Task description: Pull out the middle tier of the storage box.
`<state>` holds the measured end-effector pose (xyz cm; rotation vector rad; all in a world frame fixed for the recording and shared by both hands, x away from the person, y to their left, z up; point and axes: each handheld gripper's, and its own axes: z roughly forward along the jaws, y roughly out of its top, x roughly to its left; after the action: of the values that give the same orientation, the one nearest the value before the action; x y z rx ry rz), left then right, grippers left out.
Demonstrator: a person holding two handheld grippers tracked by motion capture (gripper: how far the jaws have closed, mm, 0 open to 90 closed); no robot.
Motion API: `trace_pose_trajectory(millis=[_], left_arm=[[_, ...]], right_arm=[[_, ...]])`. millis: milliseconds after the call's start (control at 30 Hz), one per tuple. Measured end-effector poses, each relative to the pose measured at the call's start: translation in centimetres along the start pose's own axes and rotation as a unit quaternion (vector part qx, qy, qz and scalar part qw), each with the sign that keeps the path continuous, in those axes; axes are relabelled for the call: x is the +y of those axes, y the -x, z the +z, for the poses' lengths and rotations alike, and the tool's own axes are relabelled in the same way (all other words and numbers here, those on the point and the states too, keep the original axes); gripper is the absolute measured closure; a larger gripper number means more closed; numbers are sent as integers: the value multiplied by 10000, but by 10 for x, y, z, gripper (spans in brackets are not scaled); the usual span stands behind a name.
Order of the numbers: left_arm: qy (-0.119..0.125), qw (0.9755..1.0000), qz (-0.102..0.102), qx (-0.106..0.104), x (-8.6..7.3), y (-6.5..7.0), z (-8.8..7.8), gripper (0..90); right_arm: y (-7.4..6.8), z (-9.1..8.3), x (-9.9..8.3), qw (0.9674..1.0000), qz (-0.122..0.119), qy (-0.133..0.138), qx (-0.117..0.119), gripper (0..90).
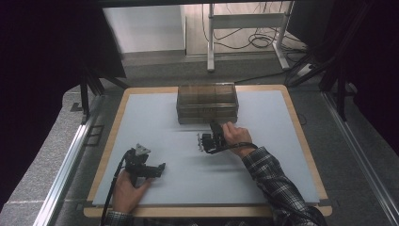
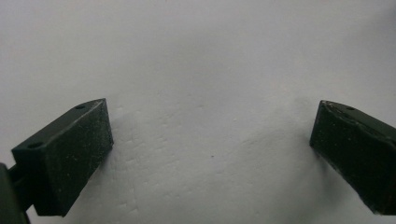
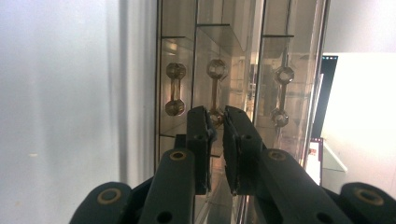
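A clear brownish drawer box (image 1: 207,101) stands at the far middle of the white mat (image 1: 268,165). My right gripper (image 1: 214,126) reaches up to its front face, rolled on its side. In the right gripper view the box front (image 3: 177,42) shows three clear bar handles; the jaws of my right gripper (image 3: 217,116) are drawn close together around the lower end of the middle handle (image 3: 216,79). My left gripper (image 1: 162,167) lies low on the mat at the near left. My left gripper (image 2: 212,140) is wide open over bare mat, holding nothing.
The mat lies on a wooden board (image 1: 117,122) with its edge showing all round. Dark frame legs (image 1: 87,94) stand off the left side, and a white stand (image 1: 244,28) with cables is behind the table. A lit screen (image 3: 359,116) shows beyond the box.
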<state>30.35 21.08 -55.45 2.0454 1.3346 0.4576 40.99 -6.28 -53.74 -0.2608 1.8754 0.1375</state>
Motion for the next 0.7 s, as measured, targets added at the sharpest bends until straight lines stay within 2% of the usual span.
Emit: trace_pose_trajectory(millis=[67,133,233,400,567,600,700], left_arm=[[0,10000,1,0,0,0,0,0],[0,10000,1,0,0,0,0,0],[2,10000,0,1,0,0,0,0],[0,10000,1,1,0,0,0,0],[-1,10000,3,0,0,0,0,0],[0,10000,2,1,0,0,0,0],[-1,10000,2,1,0,0,0,0]], right_arm=[[0,-1,0,10000,8,46,52,808],[-1,-3,-1,10000,-25,57,-20,807],[-1,-3,-2,10000,-6,81,-8,803],[0,-3,-2,10000,20,45,53,796],[1,-5,-2,9998,69,128,129,776],[1,-5,-2,9998,79,137,86,773],[3,-7,-3,9996,149,149,198,761]])
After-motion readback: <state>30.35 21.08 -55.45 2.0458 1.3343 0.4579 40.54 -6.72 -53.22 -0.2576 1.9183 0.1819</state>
